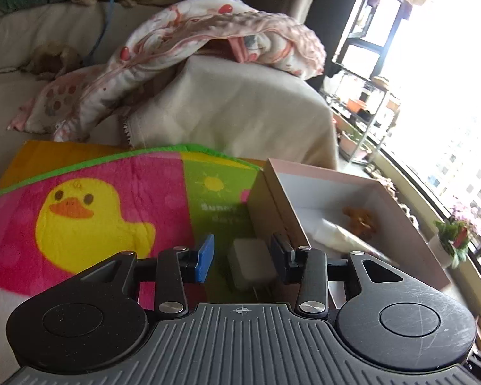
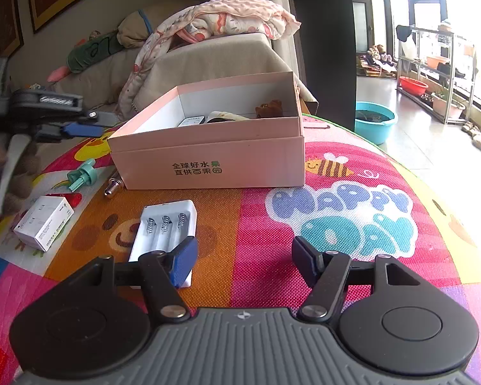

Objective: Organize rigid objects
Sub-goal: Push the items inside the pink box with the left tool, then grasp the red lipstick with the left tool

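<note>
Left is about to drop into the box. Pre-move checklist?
1. Grip: left hand-held gripper shut on the white adapter: ok.
2. Pink box open, no lid: ok.
3. Bare floor in the box beside the brown toy: ok.
4. Left hand-held gripper over the box: not ok, it is over the mat, beside the box wall.
5. Right hand-held gripper clear of the box: ok, open and empty.
6. Mat cleared: not ok, the battery charger and small items lie outside.
</note>
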A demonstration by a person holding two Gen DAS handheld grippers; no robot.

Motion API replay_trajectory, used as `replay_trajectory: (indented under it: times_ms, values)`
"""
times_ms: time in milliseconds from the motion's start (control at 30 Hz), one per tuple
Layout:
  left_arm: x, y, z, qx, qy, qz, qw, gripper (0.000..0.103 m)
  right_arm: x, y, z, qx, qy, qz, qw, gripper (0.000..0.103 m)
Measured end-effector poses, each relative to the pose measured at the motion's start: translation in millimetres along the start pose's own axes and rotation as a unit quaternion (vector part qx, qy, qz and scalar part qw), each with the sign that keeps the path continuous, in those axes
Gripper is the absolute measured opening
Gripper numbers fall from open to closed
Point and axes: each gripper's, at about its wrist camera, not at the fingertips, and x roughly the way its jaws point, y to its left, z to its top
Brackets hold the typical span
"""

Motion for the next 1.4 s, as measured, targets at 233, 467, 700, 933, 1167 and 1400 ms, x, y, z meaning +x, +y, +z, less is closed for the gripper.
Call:
replay_trajectory:
  times_ms: [233, 467, 700, 933, 1167, 1400]
  values:
    - [64, 2, 9, 0.013, 0.059, 0.009, 0.9982, 0.026, 0, -2, -1, 0.006, -0.001, 0.006, 1.000, 0.066]
    - [24, 2, -23, 0.032, 0.080, -0.067, 0.9941, 0.022, -1, -3, 0, 0.009, -0.001, 0.012, 1.000, 0.069]
    - [-29, -10, -58, 0.059, 0.094, -0.090, 0.9897, 0.022, 0, -2, 0, 0.005, 0.000, 0.009, 1.000, 0.070]
    - [-111, -32, -92, 0.090, 0.017, -0.044, 0.9948, 0.024, 1, -2, 0, 0.004, 0.000, 0.008, 1.000, 0.070]
    - [-139, -44, -115, 0.107, 0.027, 0.005, 0.9939, 0.027, 1, -1, -1, 0.004, 0.000, 0.008, 1.000, 0.070]
    - [-136, -32, -128, 0.027, 0.092, -0.020, 0.9952, 0.028, 1, -2, -1, 0.006, -0.001, 0.009, 1.000, 0.070]
